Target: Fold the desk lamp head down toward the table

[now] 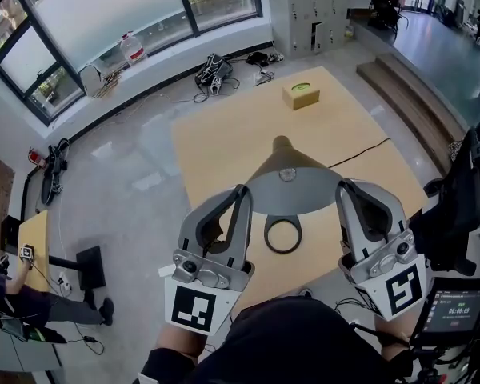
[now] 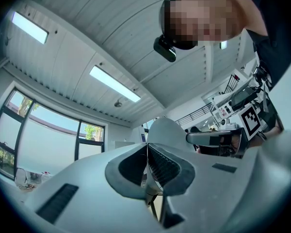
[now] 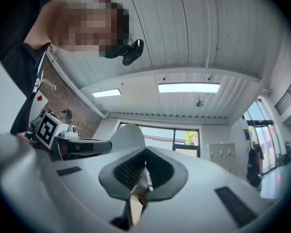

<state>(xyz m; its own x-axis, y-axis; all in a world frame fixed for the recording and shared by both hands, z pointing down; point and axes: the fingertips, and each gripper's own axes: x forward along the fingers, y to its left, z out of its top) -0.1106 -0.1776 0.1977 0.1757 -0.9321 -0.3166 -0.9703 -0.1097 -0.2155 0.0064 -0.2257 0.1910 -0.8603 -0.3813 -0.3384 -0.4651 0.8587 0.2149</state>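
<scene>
Held side by side and angled slightly upward, the left claw (image 1: pixel 244 192) and the right claw (image 1: pixel 342 187) are each clamped on opposite edges of the grey lamp head (image 1: pixel 292 189), which spans the gap between them above the table (image 1: pixel 224 138).

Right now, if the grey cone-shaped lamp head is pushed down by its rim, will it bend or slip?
The grey cone-shaped lamp head looks like a rigid shell, so it likely keeps its shape. Its rim seems thin and smooth where the left gripper and right gripper pinch it, so it may slip. The base is hidden; tipping is uncertain.
</scene>
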